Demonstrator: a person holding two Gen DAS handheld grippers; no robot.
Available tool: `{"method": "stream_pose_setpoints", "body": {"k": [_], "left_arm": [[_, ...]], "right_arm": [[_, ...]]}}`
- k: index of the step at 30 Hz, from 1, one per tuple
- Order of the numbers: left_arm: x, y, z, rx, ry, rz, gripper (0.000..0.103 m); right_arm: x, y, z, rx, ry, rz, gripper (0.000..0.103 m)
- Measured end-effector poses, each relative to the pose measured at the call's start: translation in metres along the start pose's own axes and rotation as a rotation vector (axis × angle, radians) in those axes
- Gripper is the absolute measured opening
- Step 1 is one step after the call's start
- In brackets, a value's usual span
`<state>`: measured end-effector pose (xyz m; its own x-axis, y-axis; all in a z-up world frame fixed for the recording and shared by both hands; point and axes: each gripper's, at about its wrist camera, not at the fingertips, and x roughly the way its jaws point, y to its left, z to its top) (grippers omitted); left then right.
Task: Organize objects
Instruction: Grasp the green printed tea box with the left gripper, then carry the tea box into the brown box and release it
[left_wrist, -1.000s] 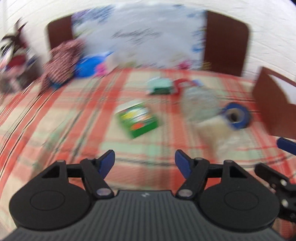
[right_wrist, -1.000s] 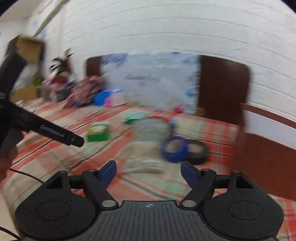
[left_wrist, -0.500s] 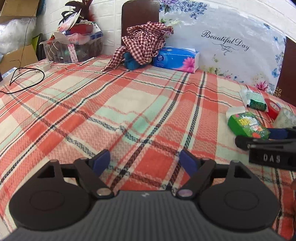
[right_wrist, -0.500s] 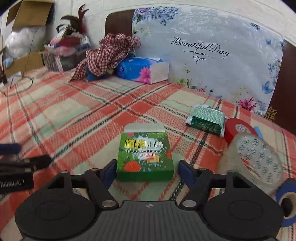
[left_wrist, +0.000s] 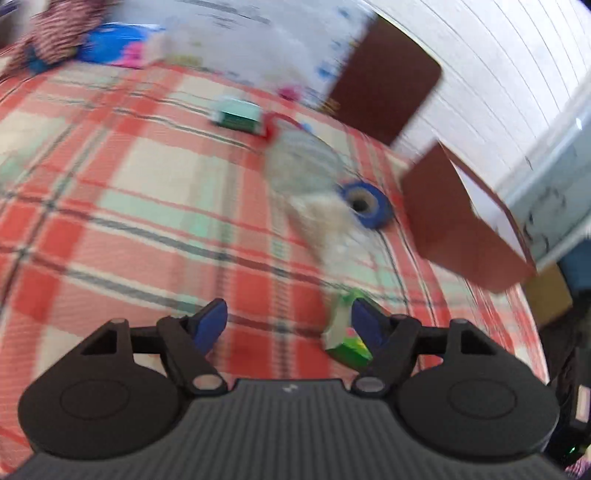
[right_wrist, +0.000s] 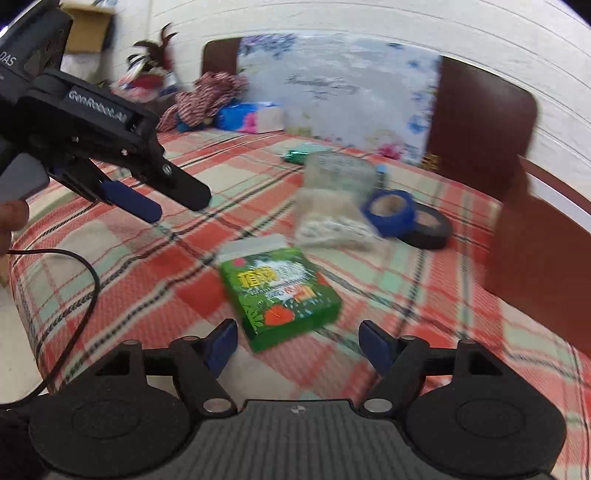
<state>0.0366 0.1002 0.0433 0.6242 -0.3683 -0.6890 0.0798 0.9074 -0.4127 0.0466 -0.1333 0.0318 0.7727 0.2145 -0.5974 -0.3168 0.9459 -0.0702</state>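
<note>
A green box (right_wrist: 280, 295) lies flat on the plaid cloth just ahead of my open right gripper (right_wrist: 297, 341), between the lines of its fingers. In the blurred left wrist view the green box (left_wrist: 345, 336) sits beside the right fingertip of my open, empty left gripper (left_wrist: 290, 321). The left gripper (right_wrist: 177, 205) shows in the right wrist view, hovering open over the cloth at the left. A clear plastic bag (right_wrist: 332, 206), a blue tape roll (right_wrist: 389, 212), a black tape roll (right_wrist: 430, 225) and a small green packet (right_wrist: 299, 155) lie further back.
A brown chair back (right_wrist: 543, 269) stands at the right edge of the table. A floral board (right_wrist: 332, 88), a blue tissue pack (right_wrist: 247, 116) and a checked cloth heap (right_wrist: 208, 96) stand at the far side. A black cable (right_wrist: 74, 295) hangs at the left edge.
Both cameras swung fast. The left gripper turned right toward the green box. The right gripper drew back and turned, so the box now lies angled ahead of its fingers.
</note>
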Motion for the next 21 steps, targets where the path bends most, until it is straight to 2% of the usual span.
{"method": "stream_pose_setpoints", "body": {"k": [4,6,7,11,13,14,15,17,18,19,20,21], "left_arm": [[0.025,-0.031,-0.009,0.001,0.113,-0.023,0.077],[0.032,-0.038,-0.014,0.001,0.145,0.020,0.079],[0.033,-0.038,-0.015,0.001,0.146,0.058,0.079],[0.027,-0.029,-0.008,-0.034,0.119,0.146,0.079],[0.017,-0.032,0.000,-0.010,0.076,0.185,0.084],[0.012,-0.035,0.003,0.006,0.053,0.197,0.089],[0.011,-0.039,0.006,0.025,0.040,0.197,0.090],[0.021,-0.048,0.012,0.070,0.074,0.175,0.089],[0.030,-0.052,0.012,0.085,0.103,0.162,0.085],[0.042,-0.056,0.011,0.103,0.136,0.150,0.076],[0.053,-0.059,0.008,0.117,0.183,0.128,0.049],[0.060,-0.060,0.005,0.105,0.209,0.093,0.049]], "right_arm": [[-0.007,-0.006,-0.009,0.011,-0.023,-0.007,0.074],[-0.007,-0.006,-0.008,-0.011,-0.034,0.004,0.080],[-0.005,-0.005,-0.007,-0.026,-0.033,0.015,0.083],[0.012,0.002,-0.001,-0.053,-0.002,0.049,0.083],[0.015,0.001,0.003,-0.052,0.000,0.062,0.084],[0.015,0.000,0.004,-0.053,-0.002,0.070,0.084],[0.017,0.000,0.004,-0.057,0.000,0.075,0.085],[0.023,-0.001,0.006,-0.061,0.016,0.080,0.085],[0.025,-0.003,0.007,-0.052,0.022,0.087,0.083],[0.027,-0.006,0.007,-0.037,0.027,0.103,0.074],[0.026,-0.009,0.008,-0.019,0.023,0.119,0.063],[0.024,-0.011,0.007,-0.007,0.019,0.127,0.055]]}}
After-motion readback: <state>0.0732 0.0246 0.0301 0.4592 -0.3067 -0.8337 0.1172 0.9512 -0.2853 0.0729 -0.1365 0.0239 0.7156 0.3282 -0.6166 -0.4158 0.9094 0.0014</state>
